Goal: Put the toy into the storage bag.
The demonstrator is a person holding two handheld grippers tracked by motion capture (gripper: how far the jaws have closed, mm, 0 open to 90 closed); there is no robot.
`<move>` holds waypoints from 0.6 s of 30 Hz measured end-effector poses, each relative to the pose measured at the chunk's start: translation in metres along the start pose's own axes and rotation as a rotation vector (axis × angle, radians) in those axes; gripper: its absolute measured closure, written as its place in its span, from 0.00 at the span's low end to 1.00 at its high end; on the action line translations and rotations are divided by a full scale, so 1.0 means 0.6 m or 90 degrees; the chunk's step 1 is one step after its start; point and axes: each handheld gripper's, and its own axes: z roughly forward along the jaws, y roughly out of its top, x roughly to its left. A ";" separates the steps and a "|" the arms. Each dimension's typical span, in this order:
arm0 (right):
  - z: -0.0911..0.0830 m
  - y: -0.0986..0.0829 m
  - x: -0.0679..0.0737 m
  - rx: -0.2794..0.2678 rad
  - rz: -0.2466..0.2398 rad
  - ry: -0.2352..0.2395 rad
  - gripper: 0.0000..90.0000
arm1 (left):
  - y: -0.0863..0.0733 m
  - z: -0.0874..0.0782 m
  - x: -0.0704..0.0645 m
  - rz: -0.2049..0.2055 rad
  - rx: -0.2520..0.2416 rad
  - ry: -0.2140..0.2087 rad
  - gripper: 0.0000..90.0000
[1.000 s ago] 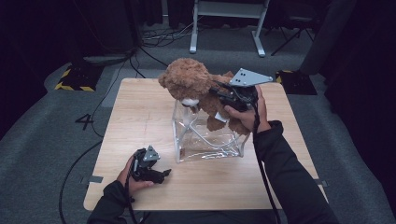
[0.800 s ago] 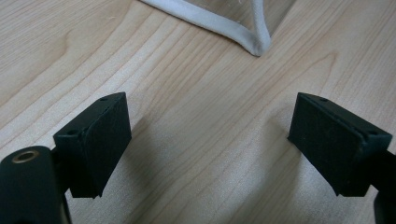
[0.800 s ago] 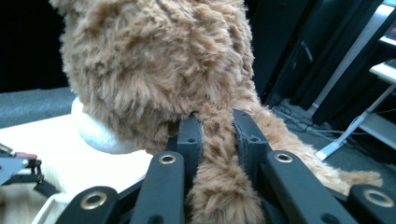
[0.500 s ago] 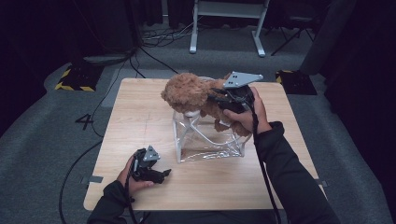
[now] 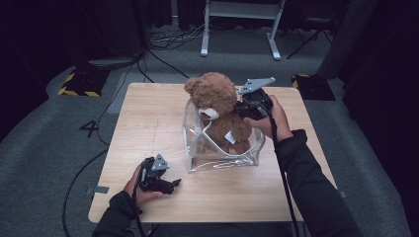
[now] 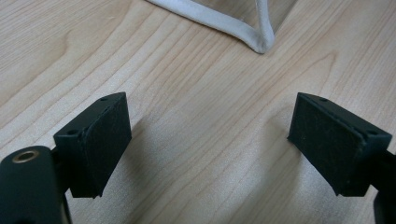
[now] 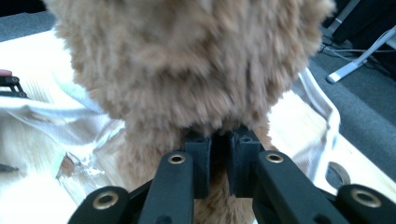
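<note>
I count one fluffy brown teddy bear [image 5: 220, 111] sitting upright inside one clear plastic bag with white handles [image 5: 222, 153] on the pale wooden table [image 5: 148, 118]. My right gripper [image 7: 219, 161] clamps its fur, probably at the back. My left gripper [image 6: 210, 140] rests spread wide, holding nothing, near the bag's corner.
</note>
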 end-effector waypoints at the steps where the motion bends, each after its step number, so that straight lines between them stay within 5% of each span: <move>1: 0.000 0.000 0.000 0.000 0.000 0.000 0.91 | 0.000 0.000 0.000 0.000 0.000 0.000 0.15; 18: 0.005 -0.056 -0.028 -0.009 0.028 0.000 0.85 | 0.000 0.000 0.000 0.000 0.000 0.000 0.15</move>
